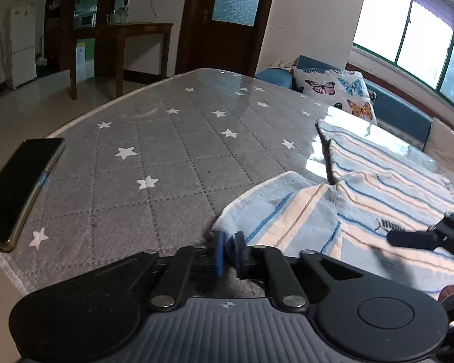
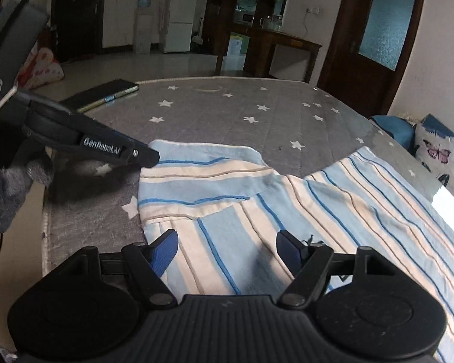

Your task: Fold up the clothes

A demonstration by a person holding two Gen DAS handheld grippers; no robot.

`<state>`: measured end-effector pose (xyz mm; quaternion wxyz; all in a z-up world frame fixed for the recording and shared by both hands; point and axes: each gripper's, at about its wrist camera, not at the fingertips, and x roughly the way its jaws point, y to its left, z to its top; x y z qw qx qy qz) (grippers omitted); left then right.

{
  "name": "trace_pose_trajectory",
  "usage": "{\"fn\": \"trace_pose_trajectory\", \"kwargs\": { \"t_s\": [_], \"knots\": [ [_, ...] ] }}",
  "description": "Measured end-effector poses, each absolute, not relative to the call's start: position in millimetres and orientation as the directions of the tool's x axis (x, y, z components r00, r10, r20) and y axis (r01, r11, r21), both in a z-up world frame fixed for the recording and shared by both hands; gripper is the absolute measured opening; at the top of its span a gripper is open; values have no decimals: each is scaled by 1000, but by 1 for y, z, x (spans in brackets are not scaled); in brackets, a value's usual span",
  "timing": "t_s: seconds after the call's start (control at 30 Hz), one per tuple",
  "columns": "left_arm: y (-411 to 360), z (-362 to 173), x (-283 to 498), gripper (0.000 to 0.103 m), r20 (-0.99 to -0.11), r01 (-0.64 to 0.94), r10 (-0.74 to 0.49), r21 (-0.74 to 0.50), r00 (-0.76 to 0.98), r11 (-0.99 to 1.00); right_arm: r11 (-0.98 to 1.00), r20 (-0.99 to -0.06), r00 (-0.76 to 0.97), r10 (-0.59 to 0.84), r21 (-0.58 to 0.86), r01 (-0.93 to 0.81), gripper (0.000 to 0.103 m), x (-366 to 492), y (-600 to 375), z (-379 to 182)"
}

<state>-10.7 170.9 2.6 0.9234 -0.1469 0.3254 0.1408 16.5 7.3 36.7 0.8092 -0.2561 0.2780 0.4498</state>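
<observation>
Blue-padded fingers of the left gripper sit pressed almost together at the near corner of a striped shirt. That corner edge lies right at the pads, and from the right wrist view the tip of this gripper touches the shirt's left edge. A thin fold of cloth appears to be pinched there, though the wrist view is too blurred at the pads to be sure.

Fingers of the right gripper stand wide apart with nothing between them, hovering over the lower part of the shirt without pressing on it.

The shirt lies spread on a bed with a grey quilted cover dotted with white stars, its body running off to the right and one sleeve folded across near the left edge. A phone rests at the bed's far left edge, well apart from the shirt. A butterfly-print pillow leans on a blue sofa beyond.

The cloth looks light, soft and floppy, so it will sag and drag wherever it is not held. Seams, hems and corners give the firmest hold; a pinch in the middle of a panel would likely just bunch it. Lifting two matching corners together should keep a fold straight, and the smooth cover may let the shirt slide when pulled.
</observation>
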Motion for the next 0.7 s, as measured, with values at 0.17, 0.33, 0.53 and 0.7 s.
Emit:
{"fn": "trace_pose_trajectory", "kwargs": {
  "t_s": [0.17, 0.33, 0.53, 0.7],
  "knots": [
    [166, 19, -16, 2, -585, -319, 143, -210, 799, 924, 470, -676, 461, 575, -188, -862, 73, 9, 12, 33],
    [142, 46, -20, 2, -499, -201, 67, -219, 864, 955, 475, -678, 451, 581, -167, -864, 73, 12, 10, 36],
    [104, 63, -23, 2, -439, 9, -103, -213, 892, 977, 552, -649, 510, 564, -164, -818, 74, 23, -25, 54],
    [72, 56, -15, 2, -474, 145, -220, -191, 852, 971, 626, -639, 568, 518, -170, -761, 74, 36, -64, 63]
  ]
}}
